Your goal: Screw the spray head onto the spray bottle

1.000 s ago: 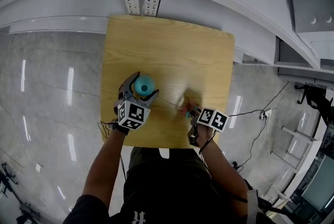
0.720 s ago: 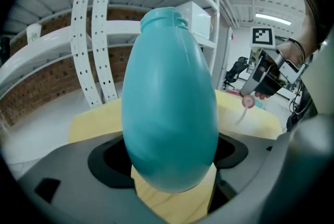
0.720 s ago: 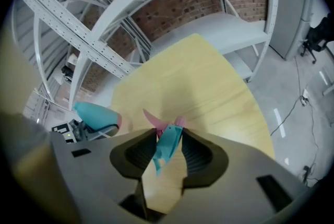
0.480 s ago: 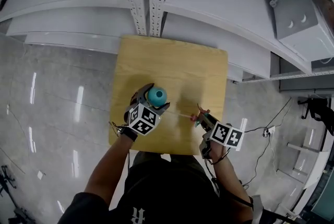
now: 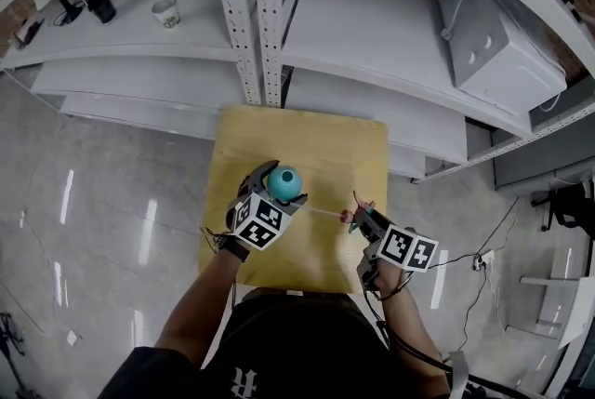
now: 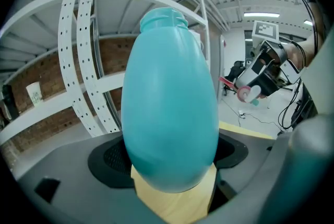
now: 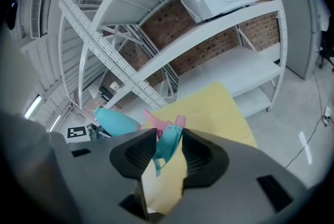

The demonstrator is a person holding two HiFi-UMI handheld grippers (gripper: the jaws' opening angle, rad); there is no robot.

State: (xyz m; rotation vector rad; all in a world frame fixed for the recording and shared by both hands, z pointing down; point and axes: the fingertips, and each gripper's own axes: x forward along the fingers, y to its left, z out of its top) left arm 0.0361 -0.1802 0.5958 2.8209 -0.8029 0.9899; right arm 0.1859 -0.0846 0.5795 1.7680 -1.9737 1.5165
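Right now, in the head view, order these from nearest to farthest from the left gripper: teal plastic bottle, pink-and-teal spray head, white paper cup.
1. Teal plastic bottle: held in the left gripper.
2. Pink-and-teal spray head: right side, in the right gripper.
3. White paper cup: far shelf, upper left.

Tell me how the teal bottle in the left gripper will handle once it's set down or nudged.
The spray bottle looks smooth and egg-shaped, so it may slip in the left gripper. Laid on its side it would probably roll. It looks like plastic, likely light, though its fill cannot be seen.
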